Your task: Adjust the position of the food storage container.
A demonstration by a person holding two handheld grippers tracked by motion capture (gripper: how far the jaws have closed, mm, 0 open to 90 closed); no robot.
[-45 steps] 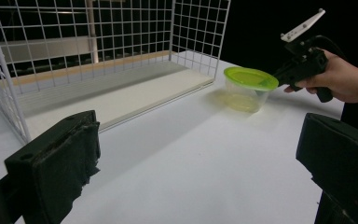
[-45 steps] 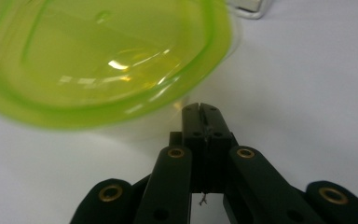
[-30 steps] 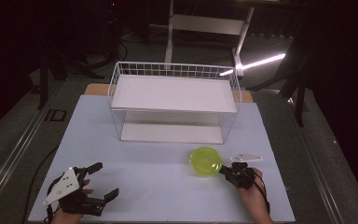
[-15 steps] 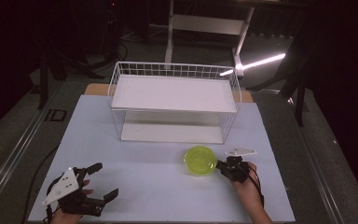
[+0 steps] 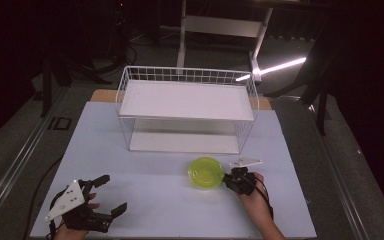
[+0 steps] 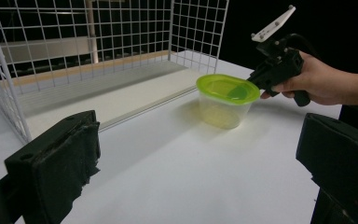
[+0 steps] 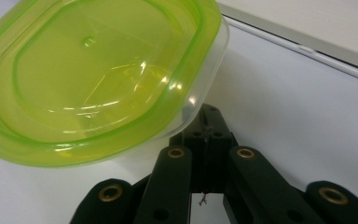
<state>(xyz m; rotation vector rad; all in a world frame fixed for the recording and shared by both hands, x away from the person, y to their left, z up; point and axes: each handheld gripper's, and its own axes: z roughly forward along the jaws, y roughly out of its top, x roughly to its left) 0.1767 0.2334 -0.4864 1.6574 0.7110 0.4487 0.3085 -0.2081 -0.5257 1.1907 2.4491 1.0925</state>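
Right gripper (image 5: 228, 178) at about 5 o'clock on the white table (image 5: 170, 200) in the high view, jaws brought fully together and clamped on the rim of the green container (image 5: 205, 172). In the right gripper view, jaws pressed tight against each other with the thin edge of the green container (image 7: 93, 79) pinched between the tips, container tilted toward the camera. In the left gripper view, same container (image 6: 224, 100) seen at about 1 o'clock, its base close to the table surface; touching it or just above it, cannot tell. Right gripper (image 6: 261, 81) gripping its far edge, held by a hand (image 6: 319, 84) coming in from 3 o'clock.

Container placed just in front of the white wire basket (image 5: 187, 107), near its front right corner, not touching it. Basket standing at 12 o'clock on the table, with a flat white shelf board (image 5: 187, 100) on top and another white board at its bottom.

Left gripper (image 5: 111, 197) at about 7 o'clock in the high view, well apart from the container. Jaws wide apart, nothing between them, resting low over the table, grey three-cornered plate (image 5: 66, 200) on top.
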